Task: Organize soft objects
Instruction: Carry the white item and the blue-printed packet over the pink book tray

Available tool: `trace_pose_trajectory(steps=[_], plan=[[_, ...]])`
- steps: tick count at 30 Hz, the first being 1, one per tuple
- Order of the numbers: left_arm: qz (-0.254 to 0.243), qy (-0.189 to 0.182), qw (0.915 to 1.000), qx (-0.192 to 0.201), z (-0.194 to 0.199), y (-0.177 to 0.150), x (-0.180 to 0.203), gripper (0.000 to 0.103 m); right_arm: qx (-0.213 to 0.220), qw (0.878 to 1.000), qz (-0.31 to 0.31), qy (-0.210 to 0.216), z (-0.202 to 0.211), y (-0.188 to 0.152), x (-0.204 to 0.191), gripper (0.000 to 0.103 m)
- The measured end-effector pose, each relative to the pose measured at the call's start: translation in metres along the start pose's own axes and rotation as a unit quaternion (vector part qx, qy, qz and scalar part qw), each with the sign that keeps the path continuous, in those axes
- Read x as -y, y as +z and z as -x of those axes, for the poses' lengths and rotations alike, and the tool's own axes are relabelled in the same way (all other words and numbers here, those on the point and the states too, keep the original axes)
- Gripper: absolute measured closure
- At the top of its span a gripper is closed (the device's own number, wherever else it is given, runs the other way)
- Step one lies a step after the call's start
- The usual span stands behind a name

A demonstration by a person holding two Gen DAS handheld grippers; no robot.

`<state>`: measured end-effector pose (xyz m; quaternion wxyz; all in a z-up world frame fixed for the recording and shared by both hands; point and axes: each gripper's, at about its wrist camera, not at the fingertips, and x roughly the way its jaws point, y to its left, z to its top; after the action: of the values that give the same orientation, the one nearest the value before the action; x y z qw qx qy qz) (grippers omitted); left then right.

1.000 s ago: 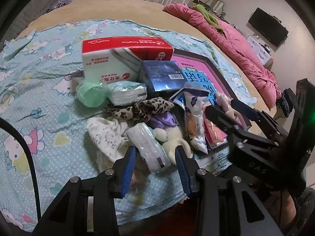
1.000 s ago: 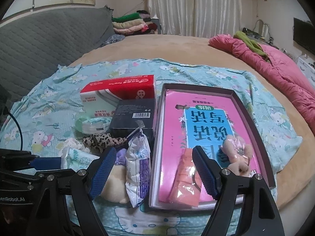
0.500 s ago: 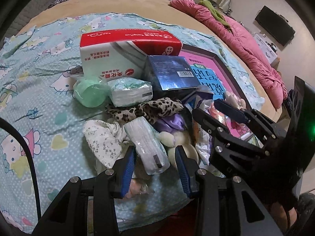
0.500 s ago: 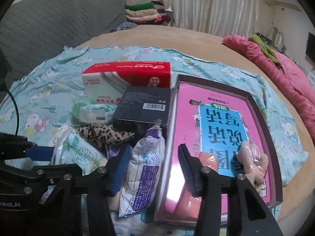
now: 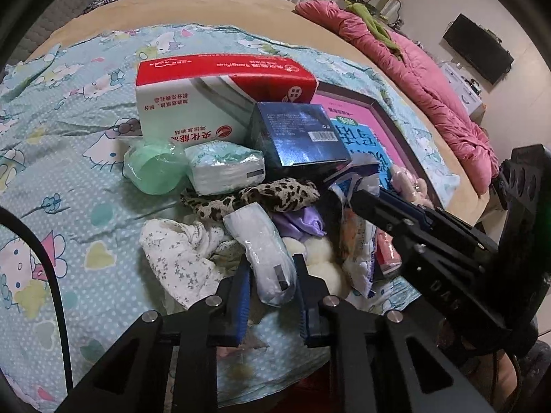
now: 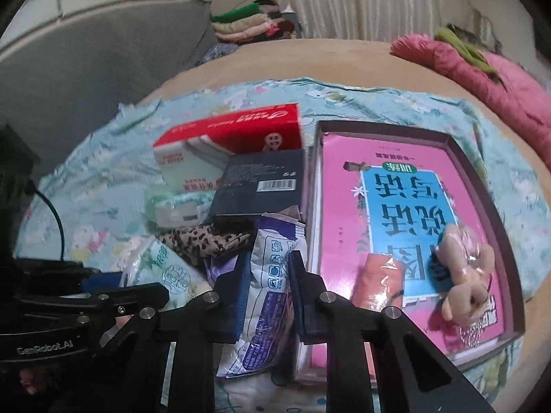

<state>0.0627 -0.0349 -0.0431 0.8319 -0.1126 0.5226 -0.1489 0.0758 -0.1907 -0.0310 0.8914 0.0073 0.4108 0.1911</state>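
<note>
Centrally, a clear-wrapped tissue pack (image 5: 267, 258) lies pinched between the pads of the left gripper (image 5: 272, 277), whose jaws have just been closing on it. At 3 o'clock from it, the right gripper (image 6: 268, 275) squeezes a white-and-purple packet (image 6: 272, 285), its jaws likewise just closed. Both packs sit in a heap on the cartoon-print sheet (image 5: 62, 130): leopard-print cloth (image 5: 255, 198) at 12 o'clock, white floral cloth (image 5: 179, 254) at 9 o'clock, cream plush (image 5: 323, 258) between the two packs. Beyond, at 12 o'clock, stand a dark blue box (image 5: 299, 137) and a red-and-white carton (image 5: 220, 93); at 2 o'clock lies a tray (image 6: 475, 158) holding a pink book (image 6: 347, 206)
</note>
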Motion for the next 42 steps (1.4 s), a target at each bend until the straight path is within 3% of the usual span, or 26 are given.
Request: trace_pose_trajectory(steps=[23,42], plan=[[-0.051,-0.02,0.9949,0.085,0.054,0.032,0.053,0.084,0.116,0.991,-0.067,-0.008,0.071,0.012,0.045,0.084],[-0.105,-0.023,0.9916,0.072,0.027,0.044,0.116,0.084,0.161,0.979,-0.111,-0.05,0.104,0.002,0.093,0.084]])
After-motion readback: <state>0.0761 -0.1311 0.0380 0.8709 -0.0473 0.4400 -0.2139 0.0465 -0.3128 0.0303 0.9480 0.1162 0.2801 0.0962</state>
